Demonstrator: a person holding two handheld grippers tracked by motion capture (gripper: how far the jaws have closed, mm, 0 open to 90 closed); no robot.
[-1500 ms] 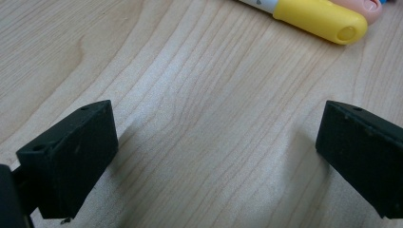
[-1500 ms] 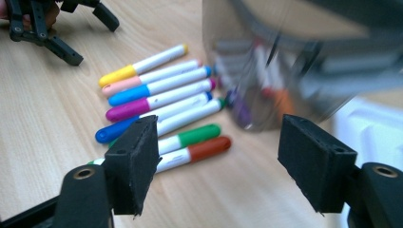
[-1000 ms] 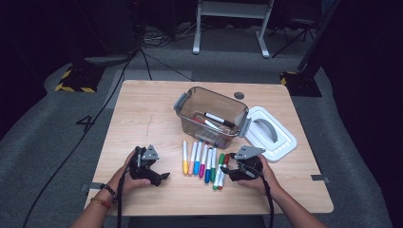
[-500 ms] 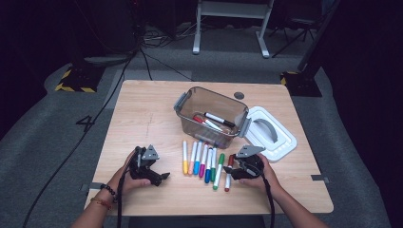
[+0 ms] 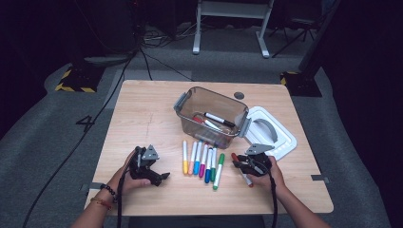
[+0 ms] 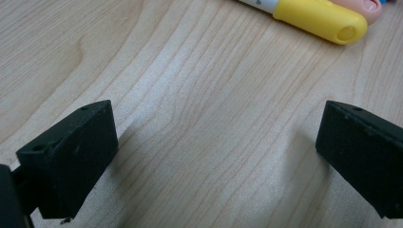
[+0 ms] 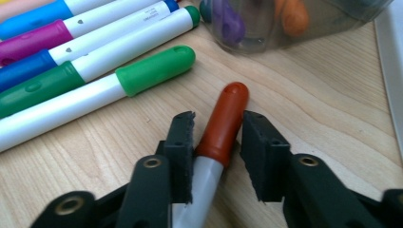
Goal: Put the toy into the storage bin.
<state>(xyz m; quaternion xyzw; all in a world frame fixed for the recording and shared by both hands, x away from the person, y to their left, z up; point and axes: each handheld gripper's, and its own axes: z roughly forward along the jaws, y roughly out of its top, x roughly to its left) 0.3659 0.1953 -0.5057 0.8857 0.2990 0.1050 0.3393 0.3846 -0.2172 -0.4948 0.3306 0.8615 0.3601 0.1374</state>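
A red-capped marker (image 7: 228, 114) lies on the wooden table (image 5: 142, 118), right of a row of several coloured markers (image 5: 202, 161). My right gripper (image 7: 216, 118) has just been closing its jaws, and the red marker (image 5: 234, 156) now sits pinched between the pads. In the high view the right gripper (image 5: 240, 166) is at the front right. My left gripper (image 5: 159, 176) rests at the front left, its jaws wide open over bare wood (image 6: 214, 137). A yellow marker cap (image 6: 318, 19) lies beyond it.
A clear plastic box (image 5: 180, 102) with several markers inside stands behind the row. Its white lid (image 5: 280, 133) lies to the right of it. Just ahead of the right gripper are a green marker (image 7: 142, 71) and the box wall (image 7: 266, 33).
The right gripper's jaws have closed around the red marker, and that hand has shifted slightly right with it. The left gripper has stayed put.
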